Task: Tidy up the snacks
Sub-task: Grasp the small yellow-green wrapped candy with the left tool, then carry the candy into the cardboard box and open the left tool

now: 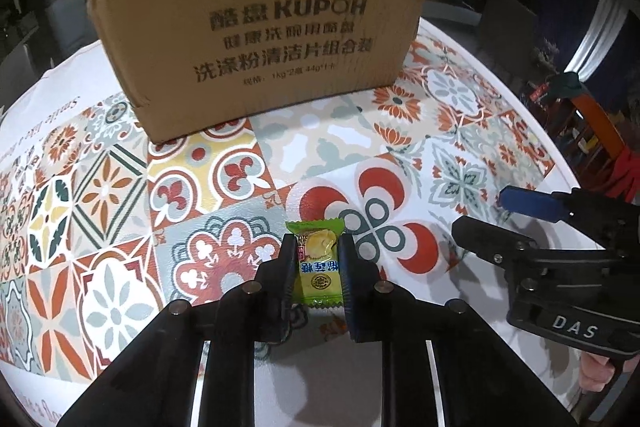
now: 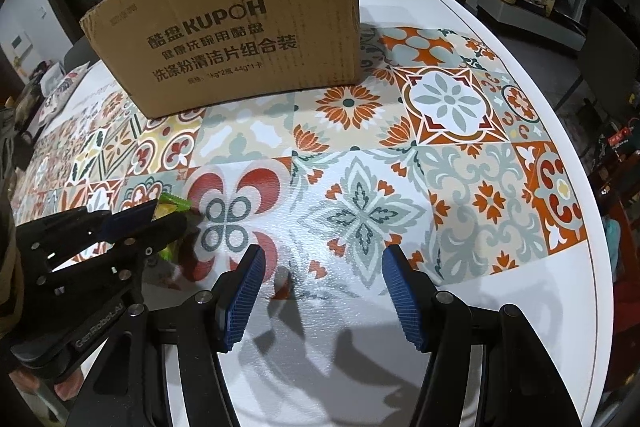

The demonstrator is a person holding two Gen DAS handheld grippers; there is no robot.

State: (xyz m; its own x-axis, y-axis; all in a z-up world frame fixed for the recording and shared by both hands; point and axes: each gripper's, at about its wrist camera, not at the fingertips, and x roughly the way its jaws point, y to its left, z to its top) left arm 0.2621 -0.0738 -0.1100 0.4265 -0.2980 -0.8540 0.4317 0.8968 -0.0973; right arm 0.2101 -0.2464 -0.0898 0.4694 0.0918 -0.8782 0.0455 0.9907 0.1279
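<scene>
From the left wrist camera, we are looking down our left gripper (image 1: 318, 259), and its two black fingers (image 1: 286, 267) are clamped tight on a small green foil-wrapped candy with a yellow fruit picture (image 1: 316, 263). The pads press the wrapper from both sides, and its crimped top edge pokes out beyond the fingertips. Our landmark is the big brown corrugated cardboard box printed KUPOH (image 1: 260, 27): the candy sits well in front of its printed face, on our side of it, above the round white table covered with a patterned tile-print cloth in orange, grey-green and yellow (image 1: 120, 207). Whether the candy still touches the cloth we cannot tell. In front of the box and off to the right we catch the right gripper (image 1: 490, 213), one blue-padded finger and one black finger standing apart with nothing between them.

Over to the right wrist camera. Here we see the right gripper (image 2: 322, 267) half open, its ribbed blue pads (image 2: 244, 291) set apart over bare cloth (image 2: 460, 163), holding nothing. The cardboard box (image 2: 240, 39) stands upright at the far side of the table. In front of the box and towards its left end, the left gripper (image 2: 170, 215) comes in from the left edge, and we glimpse the green candy wrapper (image 2: 176, 205) pinched at its tip, mostly hidden by the fingers.
</scene>
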